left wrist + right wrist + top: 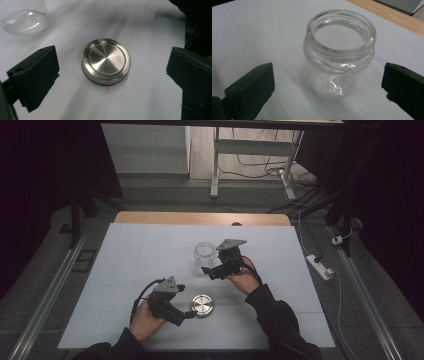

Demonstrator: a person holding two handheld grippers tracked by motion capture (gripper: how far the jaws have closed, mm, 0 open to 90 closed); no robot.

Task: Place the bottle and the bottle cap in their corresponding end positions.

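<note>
The steel lid (pixel 106 60) lies flat at centre frame, untouched, between my left gripper's (pixel 184 302) spread jaws. The open glass jar (pixel 339 52) stands upright at centre, my right gripper (pixel 211 268) spread around it. Approach step; next I must close squarely on both, on the white table (pixel 140 255).

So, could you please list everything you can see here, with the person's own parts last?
glass jar: one, clear, open, upright mid-table
metal lid: one, silver, flat on the table nearer the person
table: one, white top, wooden far edge
power strip: one, white, floor at right
left gripper: one, black, open, beside the lid
right gripper: one, black, open, facing the jar
hands: two, dark sleeves
</note>
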